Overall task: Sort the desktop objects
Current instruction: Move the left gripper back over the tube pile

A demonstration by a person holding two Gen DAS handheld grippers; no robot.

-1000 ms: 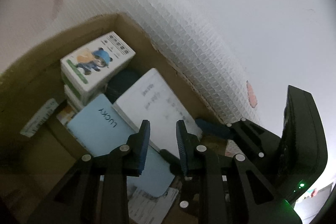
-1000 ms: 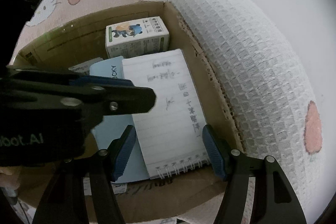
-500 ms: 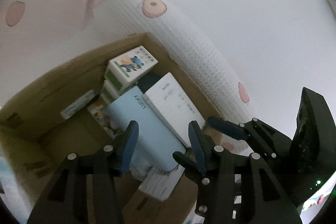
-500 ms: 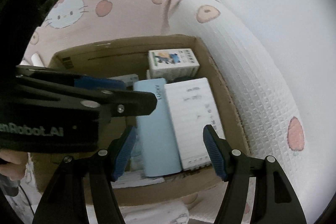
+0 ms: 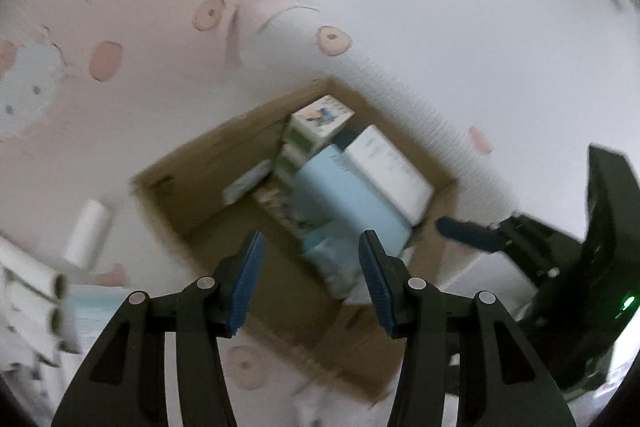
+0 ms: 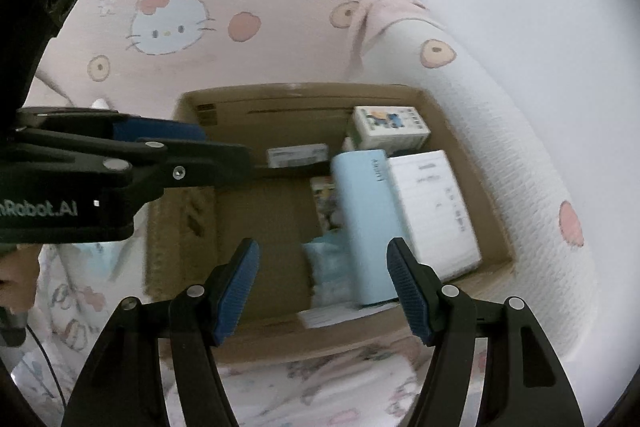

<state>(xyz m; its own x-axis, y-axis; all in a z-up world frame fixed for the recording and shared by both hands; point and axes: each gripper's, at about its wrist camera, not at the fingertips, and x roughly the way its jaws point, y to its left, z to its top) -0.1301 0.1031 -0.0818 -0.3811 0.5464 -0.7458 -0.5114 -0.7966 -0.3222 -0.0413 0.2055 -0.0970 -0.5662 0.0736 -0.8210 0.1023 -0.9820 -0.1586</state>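
Bedding [image 6: 248, 3]: pink cartoon-print cloth with a white quilted fold beside it; the box sits on it, so footing is soft and anything set on the rim may tip.
Box [image 6: 280, 107]: open cardboard carton, well below both grippers; the sorted things lie along its right side, and the left half of the floor looks bare.
Notebook [image 6: 436, 207]: white, lined, flat against the right wall, touching the blue book.
Blue book [image 6: 368, 223]: pale blue, lying alongside the notebook, partly over a crumpled light-blue packet.
Cartoon carton [image 6: 390, 127]: small printed box in the far right corner, seemingly stacked on another.
Flat pack [image 6: 296, 155]: small grey-white pack near the far wall.
Rolls [image 5: 86, 231]: white paper rolls outside the box at its left, probably still to be sorted; blurred, so the count is unclear.
Left gripper [image 5: 310, 281]: jaws wide, nothing between them, above the near edge of the box.
Right gripper [image 6: 322, 289]: jaws wide, empty, over the box interior.
Step, as I judge it: both hands are free for the next pick.
Doing it well: approach the loose rolls from above, close across a roll's width, and place it in the bare left half without disturbing the books.
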